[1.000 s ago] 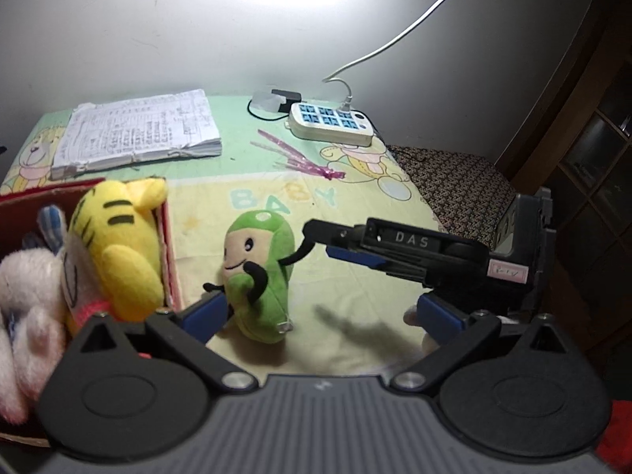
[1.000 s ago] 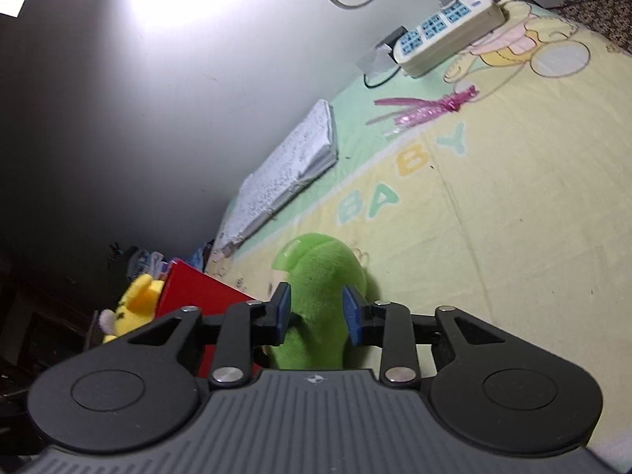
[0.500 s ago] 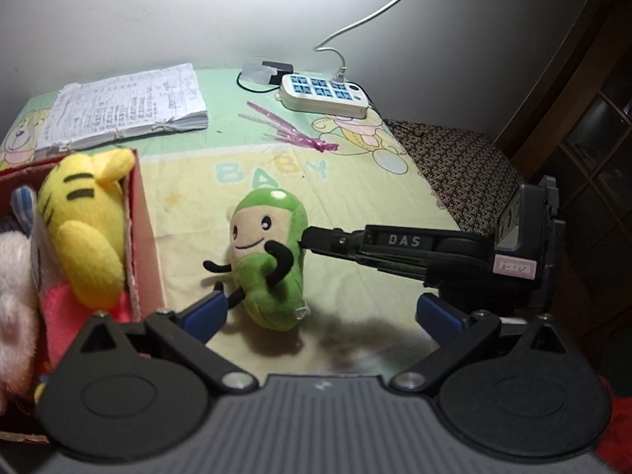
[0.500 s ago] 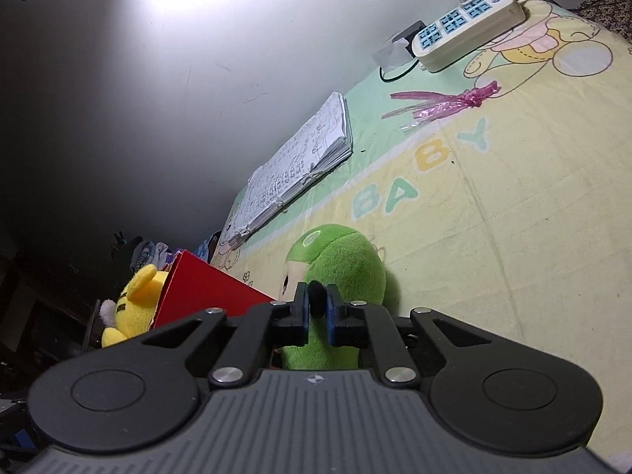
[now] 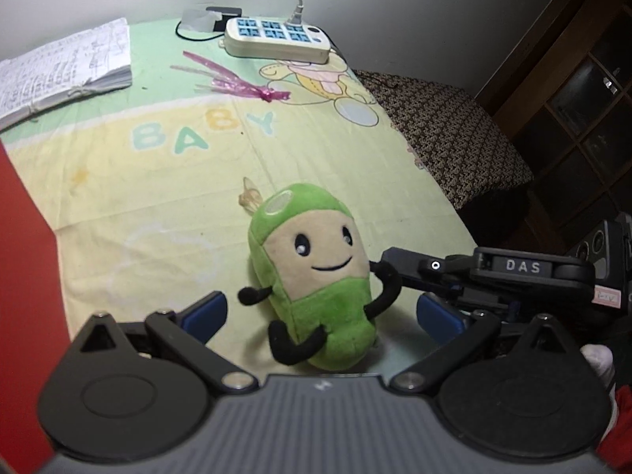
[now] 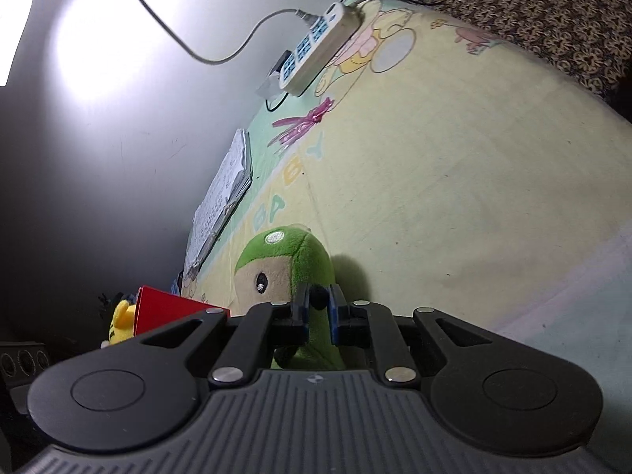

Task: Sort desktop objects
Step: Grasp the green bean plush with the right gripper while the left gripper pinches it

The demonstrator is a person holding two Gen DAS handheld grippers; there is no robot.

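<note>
two grippers in view: our right gripper (image 6: 318, 308) pinches the black arm of the green plush toy (image 5: 312, 276), which sits near the front edge of the bed sheet (image 5: 355, 166). our left gripper (image 5: 320, 316) is spread wide around it, red box (image 5: 23, 276) at left.

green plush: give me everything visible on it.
The green plush toy looks soft: green body, beige face with black eyes and a smile, thin black limbs, a pale round patch on top. It leans tilted on the yellow baby-print cloth. The right gripper pinches one black arm; the left gripper straddles it, open.
</note>
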